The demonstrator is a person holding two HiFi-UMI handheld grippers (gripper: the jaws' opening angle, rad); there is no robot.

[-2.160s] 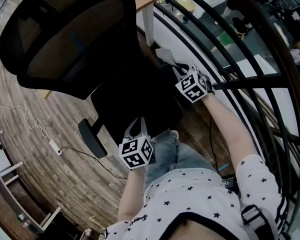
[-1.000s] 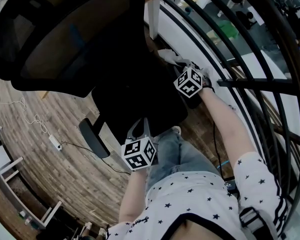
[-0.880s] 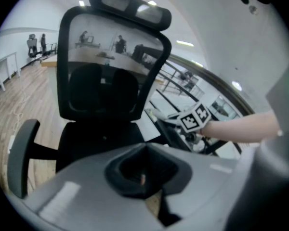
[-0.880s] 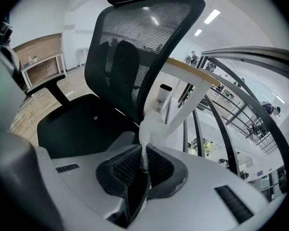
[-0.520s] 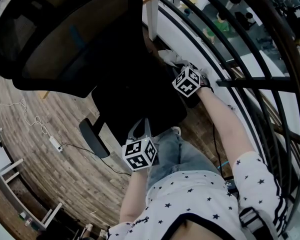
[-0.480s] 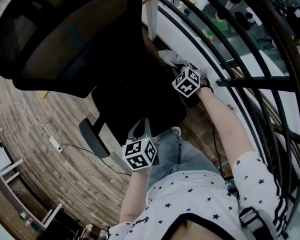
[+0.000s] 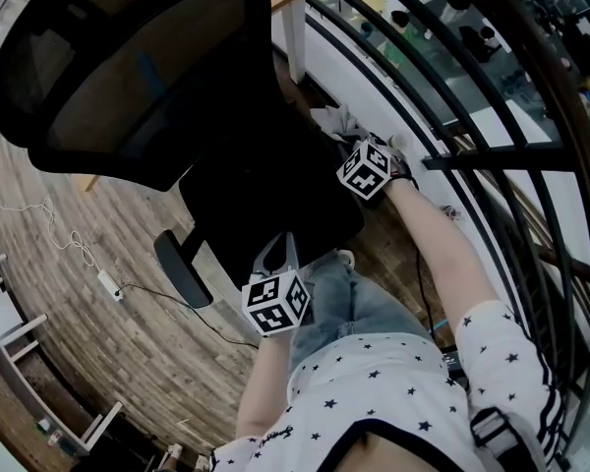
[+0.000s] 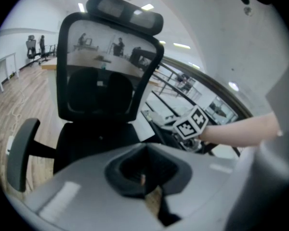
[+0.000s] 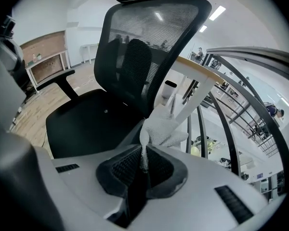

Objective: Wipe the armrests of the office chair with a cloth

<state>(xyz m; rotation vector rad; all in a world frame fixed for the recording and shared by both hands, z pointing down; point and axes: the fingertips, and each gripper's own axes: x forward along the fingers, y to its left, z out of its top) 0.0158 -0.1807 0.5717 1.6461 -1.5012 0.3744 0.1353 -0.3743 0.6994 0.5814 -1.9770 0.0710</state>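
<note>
My right hand-held gripper [image 9: 144,165] pinches cloth [image 9: 164,129] at office chair [image 7: 265,200] right edge; left hand-held gripper [image 8: 144,179] clenched, empty. Opposite armrest [image 7: 180,271] likely remains.

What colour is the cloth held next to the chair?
White; the cloth shows best in the right gripper view.

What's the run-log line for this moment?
left gripper: shut, empty | right gripper: shut on cloth | cloth: right side of office chair | left armrest: no contact
</note>
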